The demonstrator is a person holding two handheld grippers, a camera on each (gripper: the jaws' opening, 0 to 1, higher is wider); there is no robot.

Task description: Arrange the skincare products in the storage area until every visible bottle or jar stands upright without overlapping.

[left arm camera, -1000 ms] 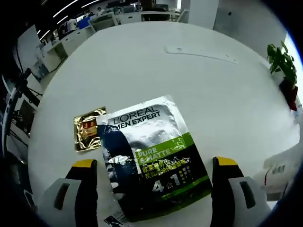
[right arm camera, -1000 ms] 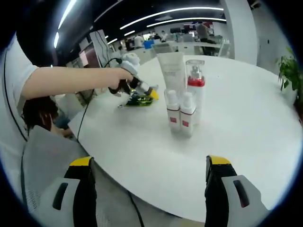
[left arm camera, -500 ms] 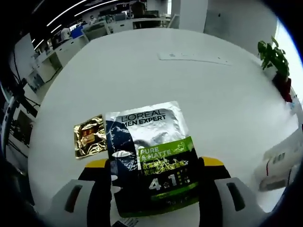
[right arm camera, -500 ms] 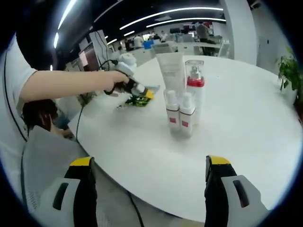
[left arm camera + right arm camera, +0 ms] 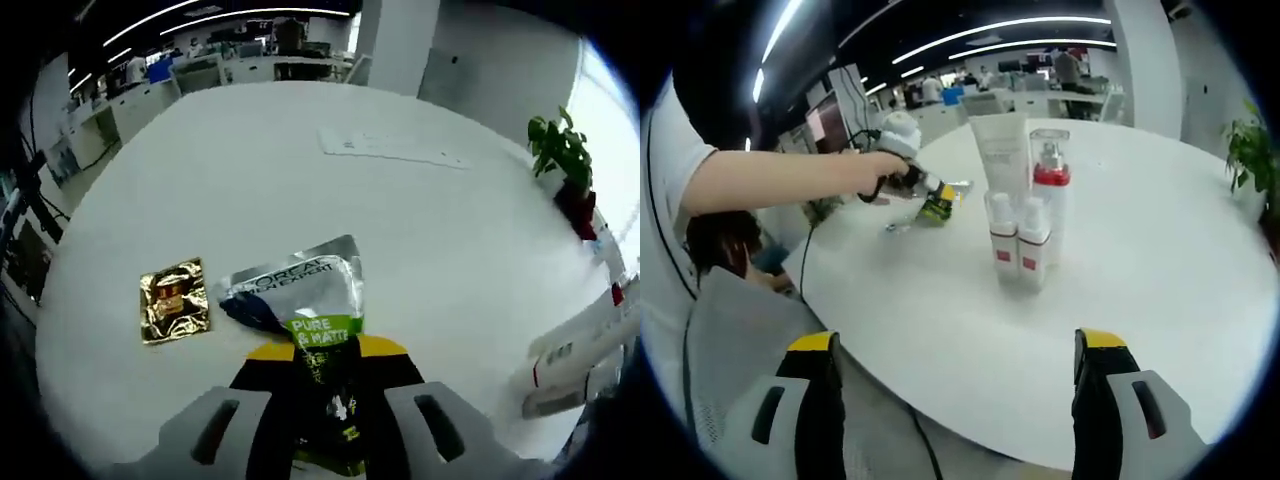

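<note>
Left hand-held gripper (image 5: 325, 365) pinches limp mask sachet (image 5: 305, 300), may slip or fold; right hand-held gripper (image 5: 950, 400) hangs released.

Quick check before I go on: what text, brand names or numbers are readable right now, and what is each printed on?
"PURE & MATTE": green band on the silver sachet pinched in the left gripper.
Brand line along that sachet's top edge: too blurred and creased to read.
Gold sachet: red label, unreadable.
Small white bottles with red labels, pump bottle and white tube in the right gripper view: print too small.
</note>
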